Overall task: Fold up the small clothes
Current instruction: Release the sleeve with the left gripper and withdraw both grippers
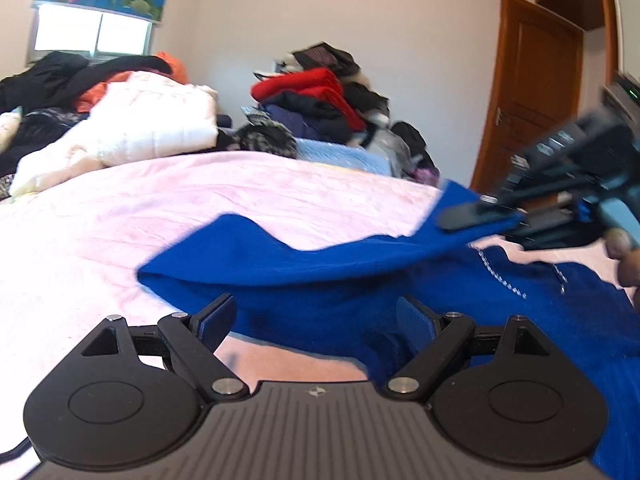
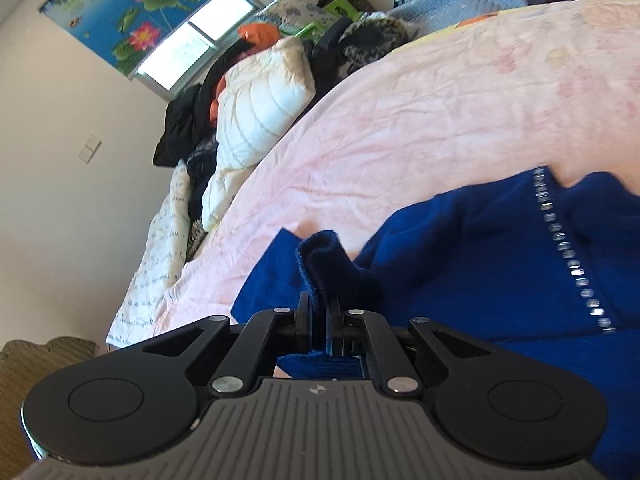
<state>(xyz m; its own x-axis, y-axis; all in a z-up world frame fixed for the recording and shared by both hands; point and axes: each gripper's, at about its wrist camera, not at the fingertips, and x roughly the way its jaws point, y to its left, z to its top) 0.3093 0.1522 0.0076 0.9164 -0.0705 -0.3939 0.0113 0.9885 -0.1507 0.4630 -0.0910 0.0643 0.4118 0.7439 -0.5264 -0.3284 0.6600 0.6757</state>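
Observation:
A blue knit garment (image 1: 280, 276) with a line of sparkly studs lies on the pink bedsheet (image 1: 200, 192). My left gripper (image 1: 316, 322) is open, low over the garment's near edge, with cloth between its spread fingers but not pinched. My right gripper (image 1: 476, 216) is at the right of the left wrist view, shut on a lifted part of the garment. In the right wrist view my right gripper (image 2: 319, 320) pinches a bunched fold of the blue garment (image 2: 480, 248), held above the sheet.
A white quilt (image 1: 152, 120) and dark clothes lie piled at the bed's far left. A heap of red and dark clothes (image 1: 320, 96) sits at the far side. A wooden door (image 1: 532, 100) stands at the right. A window with a flowered blind (image 2: 160, 20) is beyond the bed.

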